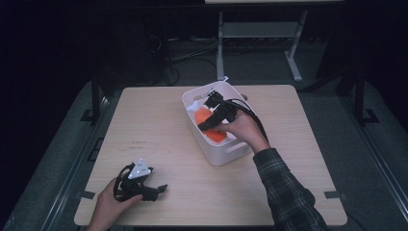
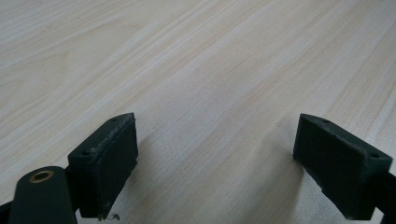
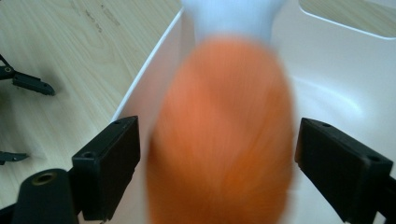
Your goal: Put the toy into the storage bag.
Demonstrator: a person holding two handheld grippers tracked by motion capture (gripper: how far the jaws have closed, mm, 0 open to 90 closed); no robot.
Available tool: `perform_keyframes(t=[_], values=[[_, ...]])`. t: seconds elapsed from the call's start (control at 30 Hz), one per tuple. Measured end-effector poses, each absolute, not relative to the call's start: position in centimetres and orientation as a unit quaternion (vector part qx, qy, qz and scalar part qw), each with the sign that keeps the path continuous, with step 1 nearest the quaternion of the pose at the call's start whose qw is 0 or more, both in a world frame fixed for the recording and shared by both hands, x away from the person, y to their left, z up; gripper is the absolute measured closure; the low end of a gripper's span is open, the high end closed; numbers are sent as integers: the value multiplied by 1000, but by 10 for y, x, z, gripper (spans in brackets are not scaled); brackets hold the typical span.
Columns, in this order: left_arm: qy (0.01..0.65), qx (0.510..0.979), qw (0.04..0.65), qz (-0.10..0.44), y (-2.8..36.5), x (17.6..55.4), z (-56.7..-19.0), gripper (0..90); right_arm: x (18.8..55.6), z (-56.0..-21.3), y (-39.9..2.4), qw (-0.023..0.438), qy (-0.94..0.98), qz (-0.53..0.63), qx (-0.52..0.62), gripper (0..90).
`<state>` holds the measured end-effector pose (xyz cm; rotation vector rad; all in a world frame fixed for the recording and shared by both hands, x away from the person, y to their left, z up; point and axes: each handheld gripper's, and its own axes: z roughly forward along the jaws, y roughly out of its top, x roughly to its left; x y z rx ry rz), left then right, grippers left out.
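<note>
An orange object (image 1: 215, 135) with a white top (image 3: 233, 16) lies inside a white bin (image 1: 226, 153) at the middle right of the table. My right gripper (image 1: 211, 115) reaches down into the bin. In the right gripper view the orange object (image 3: 224, 140) is blurred and sits between the open jaws of that gripper (image 3: 217, 163), with a narrow gap at each pad. My left gripper (image 1: 156, 182) rests low at the table's front left, open, with bare wood between its pads (image 2: 109, 163).
The light wooden table (image 1: 159, 130) has bare surface left of the bin and along the front. A white desk frame (image 1: 260, 33) and cables stand on the dark floor beyond the far edge. The left gripper's jaw tips (image 3: 30, 84) show far off in the right gripper view.
</note>
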<state>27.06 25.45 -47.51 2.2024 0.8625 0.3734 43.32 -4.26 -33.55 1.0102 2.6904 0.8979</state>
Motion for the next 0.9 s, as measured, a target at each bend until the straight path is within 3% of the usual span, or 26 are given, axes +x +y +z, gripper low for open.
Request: perform_keyframes(t=[0.4,0.9], values=[[335,856,365,145,255,271,-475,129,430,-330,-50,68,890,301,335,138],[336,856,366,145,254,271,-475,129,417,-318,-91,82,883,321,334,105]])
